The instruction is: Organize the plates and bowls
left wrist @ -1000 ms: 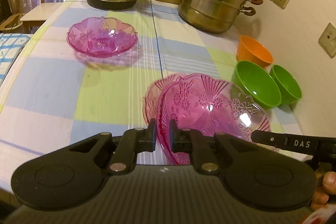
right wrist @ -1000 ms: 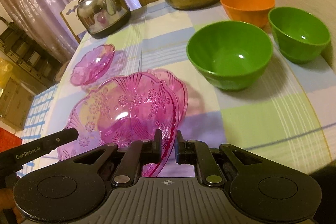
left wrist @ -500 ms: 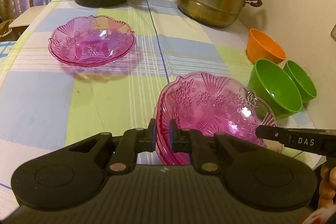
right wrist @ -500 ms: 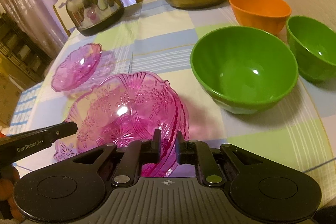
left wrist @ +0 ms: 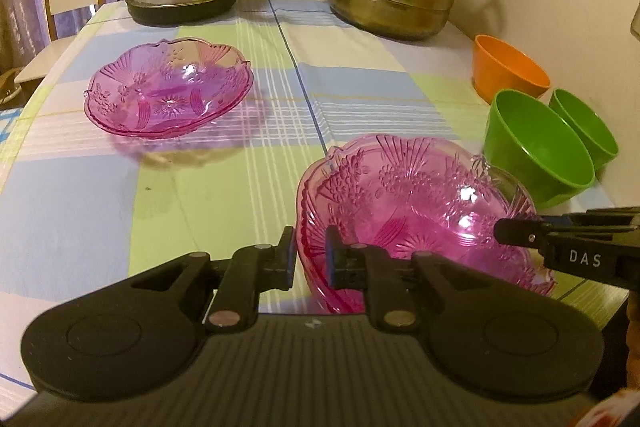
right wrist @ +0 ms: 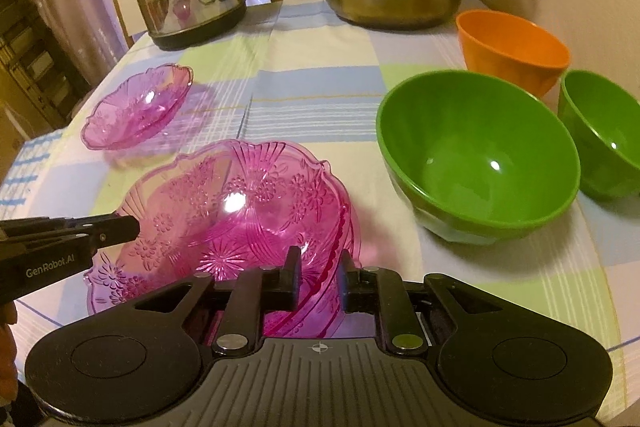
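While both grippers sit at one dish, the notes below apply.

Held item: transparent pink pressed-glass plate with scalloped rim and flower pattern (left wrist: 416, 203), nested on a second pink plate of the same kind, whose rim shows just beneath it (right wrist: 354, 227); the pair is at the near table edge.
Left gripper (left wrist: 310, 255): fingers straddle the plate's left rim, one inside, one outside; narrow gap; contact looks likely but the clamp cannot be confirmed.
Right gripper (right wrist: 318, 275): fingers straddle the opposite, right rim; gap looks wider.
Key relation: plate lies between the two grippers, directly ahead of each; no long axis (round).
Remaining plate: third pink glass plate (left wrist: 168, 87), far left, well apart; left gripper nearer.
Bowls: large green plastic bowl (right wrist: 480, 155), small green bowl (right wrist: 604, 135), orange bowl (right wrist: 512, 43), right side, unstacked.
Judgement: stacking two plates appears done; release next.
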{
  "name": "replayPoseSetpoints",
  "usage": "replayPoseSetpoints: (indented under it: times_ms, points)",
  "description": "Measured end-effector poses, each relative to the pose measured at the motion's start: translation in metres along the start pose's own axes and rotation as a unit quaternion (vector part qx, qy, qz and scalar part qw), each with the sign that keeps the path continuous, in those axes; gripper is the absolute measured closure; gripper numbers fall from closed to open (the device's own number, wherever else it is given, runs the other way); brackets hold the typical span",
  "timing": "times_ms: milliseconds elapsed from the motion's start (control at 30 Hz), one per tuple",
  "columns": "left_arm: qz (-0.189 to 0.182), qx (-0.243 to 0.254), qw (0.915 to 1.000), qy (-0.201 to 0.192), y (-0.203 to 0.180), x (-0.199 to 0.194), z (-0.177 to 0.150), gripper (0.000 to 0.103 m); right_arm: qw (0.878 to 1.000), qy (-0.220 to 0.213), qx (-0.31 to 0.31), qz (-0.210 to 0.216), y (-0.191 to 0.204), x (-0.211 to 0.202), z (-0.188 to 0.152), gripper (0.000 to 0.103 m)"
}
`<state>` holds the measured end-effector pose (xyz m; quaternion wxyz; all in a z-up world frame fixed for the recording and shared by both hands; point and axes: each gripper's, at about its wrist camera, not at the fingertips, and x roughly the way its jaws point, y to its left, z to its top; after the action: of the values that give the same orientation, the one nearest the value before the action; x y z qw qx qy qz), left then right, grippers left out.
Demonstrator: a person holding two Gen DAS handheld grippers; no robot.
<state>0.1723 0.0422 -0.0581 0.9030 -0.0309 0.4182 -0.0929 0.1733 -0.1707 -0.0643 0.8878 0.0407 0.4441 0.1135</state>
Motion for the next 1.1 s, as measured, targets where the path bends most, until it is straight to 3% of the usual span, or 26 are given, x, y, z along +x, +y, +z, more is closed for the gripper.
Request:
replayPoseSetpoints:
  times_ms: [233,467,567,600,633,700,1100]
  points:
    - [0.002,0.019,0.9998,0.002,-0.005,0.003,-0.003,0.089,1.000,-0.007,-0.021,-0.010,0.003,0.000,-0.002,0.086]
    - [-0.002,0.007,1.0000,0.002,-0.001,0.003,-0.003,0.089,0.999,-0.011,-0.029,-0.008,0.002,0.001,-0.003,0.084]
    - [-0.004,-0.001,1.0000,-0.001,0.001,0.002,-0.003,0.089,0.999,-0.013,-0.032,-0.001,0.003,-0.001,-0.005,0.076]
    - [-0.004,-0.003,1.0000,-0.002,0.002,0.002,-0.003,0.089,0.999,-0.015,-0.030,0.005,0.002,-0.002,-0.007,0.067]
    - [-0.003,-0.005,1.0000,-0.002,0.003,0.002,-0.003,0.089,0.999,-0.017,-0.029,0.008,0.002,-0.003,-0.008,0.049]
    - [-0.004,-0.009,0.9999,-0.001,0.004,0.003,-0.003,0.089,0.999,-0.021,-0.025,-0.002,0.002,-0.005,-0.010,0.030]
    - [-0.027,-0.024,0.9993,0.010,0.004,0.008,-0.006,0.084,1.000,-0.012,0.002,0.004,-0.012,-0.004,-0.017,0.030]
